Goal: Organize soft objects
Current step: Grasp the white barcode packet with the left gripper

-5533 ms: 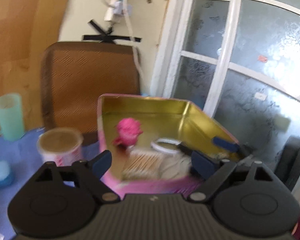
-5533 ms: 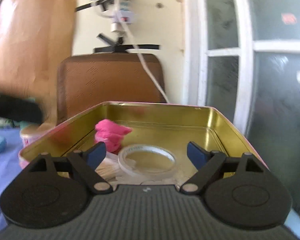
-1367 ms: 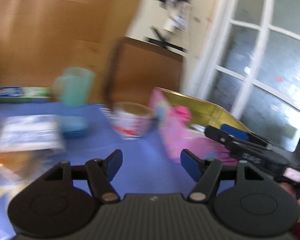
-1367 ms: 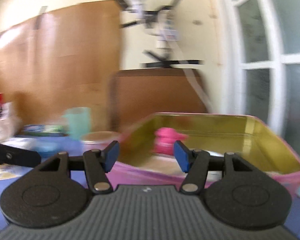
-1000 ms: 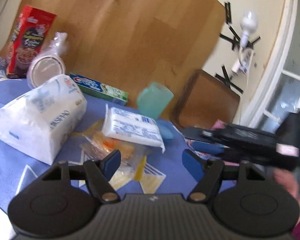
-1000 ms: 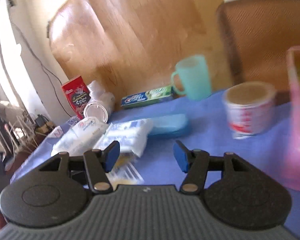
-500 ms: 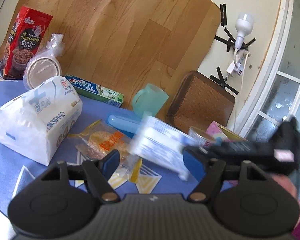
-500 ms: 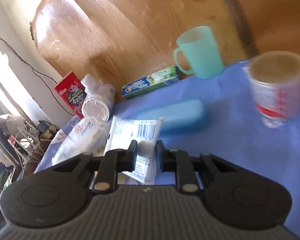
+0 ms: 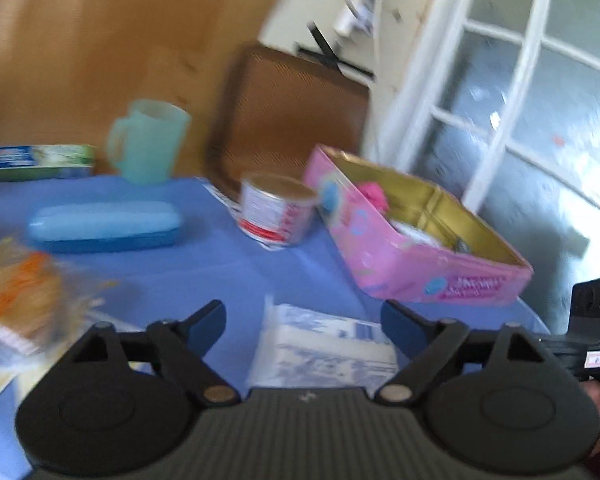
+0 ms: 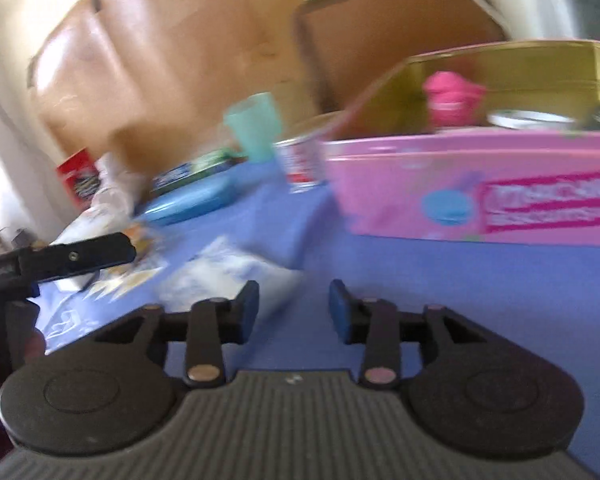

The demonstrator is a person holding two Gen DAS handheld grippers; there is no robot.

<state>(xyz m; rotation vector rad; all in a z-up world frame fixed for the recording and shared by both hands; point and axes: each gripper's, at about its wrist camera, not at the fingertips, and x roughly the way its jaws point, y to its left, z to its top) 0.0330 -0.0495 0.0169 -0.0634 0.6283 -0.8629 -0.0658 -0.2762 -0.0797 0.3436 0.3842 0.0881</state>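
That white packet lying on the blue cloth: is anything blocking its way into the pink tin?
Nothing visible. The white packet lies between the open left gripper fingers, and only bare blue cloth separates it from the pink tin. The can stands off to the side.

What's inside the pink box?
Inside the pink box sits a bright pink fluffy thing and something white and round. The near wall hides the bottom, so whatever lies lower cannot be seen.

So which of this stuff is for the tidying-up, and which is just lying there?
For the job:
- white soft packet
- pink tin
- pink soft thing inside it

Just lying there:
- teal mug
- blue case
- red-and-white tub
- toothpaste box
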